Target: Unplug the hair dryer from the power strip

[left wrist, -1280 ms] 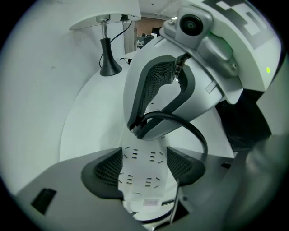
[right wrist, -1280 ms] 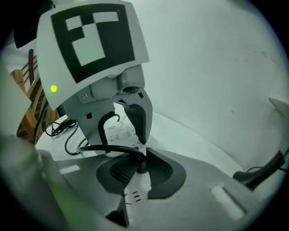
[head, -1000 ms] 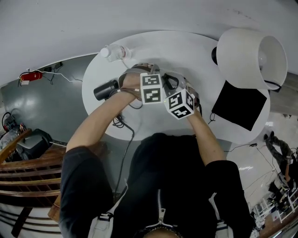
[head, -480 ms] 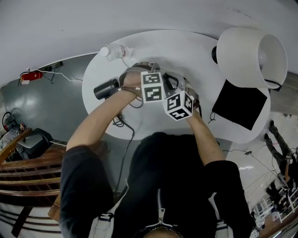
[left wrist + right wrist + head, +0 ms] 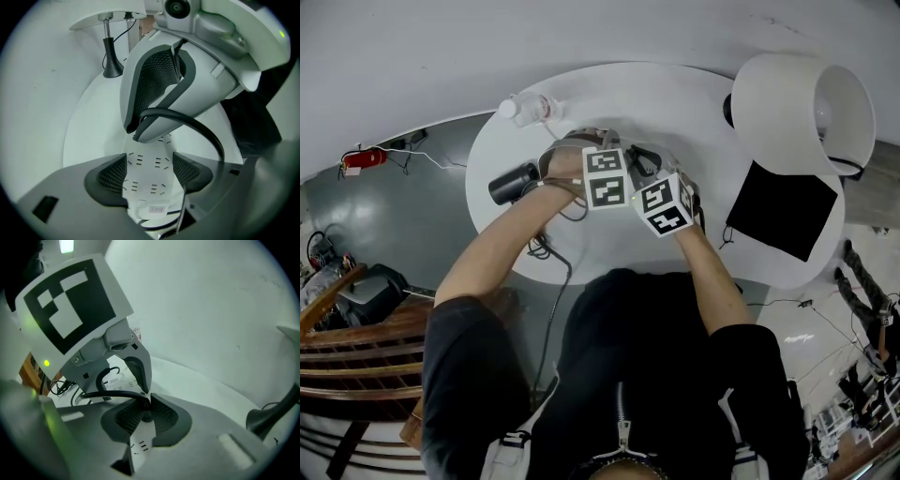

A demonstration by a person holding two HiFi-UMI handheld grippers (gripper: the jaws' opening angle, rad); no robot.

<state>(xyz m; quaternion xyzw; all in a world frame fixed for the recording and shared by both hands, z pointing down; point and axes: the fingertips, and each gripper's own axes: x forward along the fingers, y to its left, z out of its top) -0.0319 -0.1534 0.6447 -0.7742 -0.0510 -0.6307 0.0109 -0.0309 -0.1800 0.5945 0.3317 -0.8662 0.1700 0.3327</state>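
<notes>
The black hair dryer [image 5: 514, 181] lies at the left of the round white table [image 5: 675, 94]. In the left gripper view, the white power strip [image 5: 149, 187] sits lengthwise between the two dark pads of my left gripper [image 5: 149, 166], which is shut on its sides. My right gripper [image 5: 146, 412] is shut on the black plug [image 5: 144, 405], directly over the strip [image 5: 139, 444]. The plug's black cord [image 5: 190, 125] arches away from those jaws. Whether the prongs are still in the socket is hidden. From the head camera, both marker cubes [image 5: 607, 178] [image 5: 666, 206] cover the strip.
A clear bottle [image 5: 525, 108] lies at the table's far left edge. A white-shaded lamp [image 5: 802, 112] stands at the right, with its black base [image 5: 111, 61] beyond the grippers. A black square sheet [image 5: 783, 211] lies under the lamp. A black cable [image 5: 553, 267] drops off the near table edge.
The right gripper's marker cube has tilted and shifted slightly up and to the right. The left gripper and the hair dryer have stayed put.
</notes>
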